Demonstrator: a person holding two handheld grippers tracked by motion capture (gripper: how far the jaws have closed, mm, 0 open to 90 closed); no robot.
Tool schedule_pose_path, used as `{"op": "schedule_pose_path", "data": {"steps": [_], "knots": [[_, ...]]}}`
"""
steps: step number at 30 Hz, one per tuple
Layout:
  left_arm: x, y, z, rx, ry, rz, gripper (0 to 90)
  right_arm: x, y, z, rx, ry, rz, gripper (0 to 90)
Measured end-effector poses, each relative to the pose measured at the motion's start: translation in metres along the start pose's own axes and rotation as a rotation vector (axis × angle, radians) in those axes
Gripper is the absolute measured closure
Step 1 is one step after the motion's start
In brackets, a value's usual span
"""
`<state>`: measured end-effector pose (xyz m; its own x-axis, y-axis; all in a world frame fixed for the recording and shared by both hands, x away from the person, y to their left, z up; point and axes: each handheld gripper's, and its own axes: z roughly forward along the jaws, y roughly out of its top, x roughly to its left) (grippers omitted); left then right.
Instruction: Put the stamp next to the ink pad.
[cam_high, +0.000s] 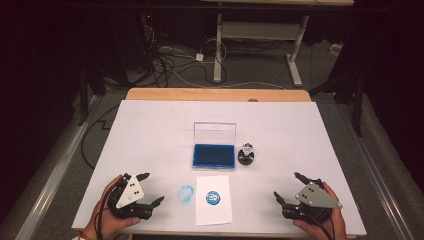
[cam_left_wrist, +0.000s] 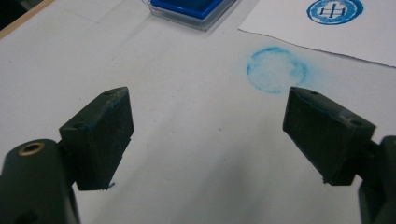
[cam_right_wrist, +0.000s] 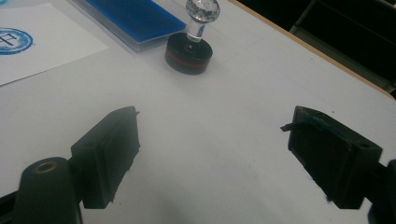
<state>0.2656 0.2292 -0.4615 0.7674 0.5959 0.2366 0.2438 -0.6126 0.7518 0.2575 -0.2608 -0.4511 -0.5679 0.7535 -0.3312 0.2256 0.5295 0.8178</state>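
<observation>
Standing upright just right of the open blue ink pad (cam_high: 213, 155), the round stamp (cam_high: 246, 155) with its clear knob appears to have done its work: a crisp blue seal (cam_high: 213, 198) marks the white sheet (cam_high: 214, 212) at the near edge of the bench (cam_high: 150, 125). A fainter blue ring (cam_high: 186, 193) smudges the bench surface just left of the paper. Both the left tongs (cam_high: 150, 188) and right tongs (cam_high: 288, 187) rest released and empty, well apart from the stamp. Judging by this, little remains beyond perhaps closing the pad's raised lid.
</observation>
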Motion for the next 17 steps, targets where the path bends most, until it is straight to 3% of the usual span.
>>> {"op": "schedule_pose_path", "data": {"steps": [17], "knots": [[0.0048, 0.0007, 0.0041, 0.006, 0.0, -0.018, 16.0, -0.0015, -0.0005, 0.0007, -0.005, -0.007, 0.007, 16.7]]}}
